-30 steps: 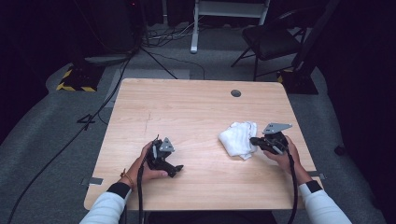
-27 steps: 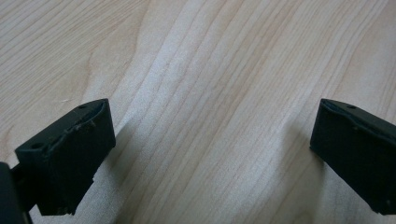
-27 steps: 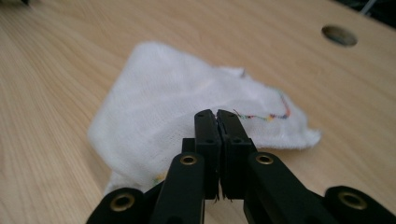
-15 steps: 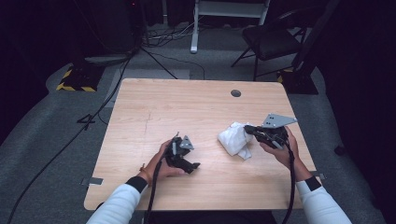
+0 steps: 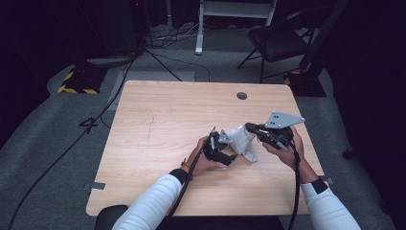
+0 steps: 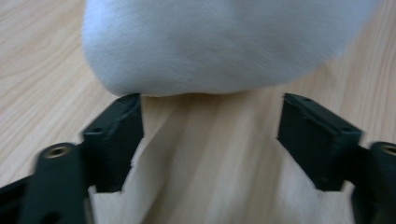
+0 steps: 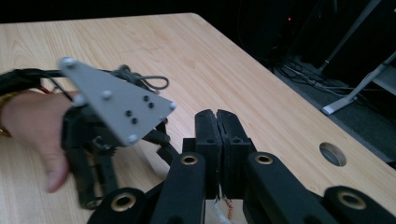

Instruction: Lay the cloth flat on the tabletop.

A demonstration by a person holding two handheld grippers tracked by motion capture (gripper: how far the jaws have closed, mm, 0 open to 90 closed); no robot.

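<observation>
White cloth [image 5: 242, 141] is being held up off the wooden tabletop [image 5: 167, 120], toward its right edge and nearer the person's side than the far edge. It is being pinched by the right gripper [image 5: 250, 128], whose jaws are pressed together on a bit of its fabric. The left gripper [image 5: 225, 143] is being brought against the cloth's hanging end; its jaws have just been closing, are standing apart, and nothing is being gripped between them.

A dim recording studio — taped floor [image 5: 76, 84]; stands [image 5: 201, 28]; cables [image 5: 57, 158].
</observation>
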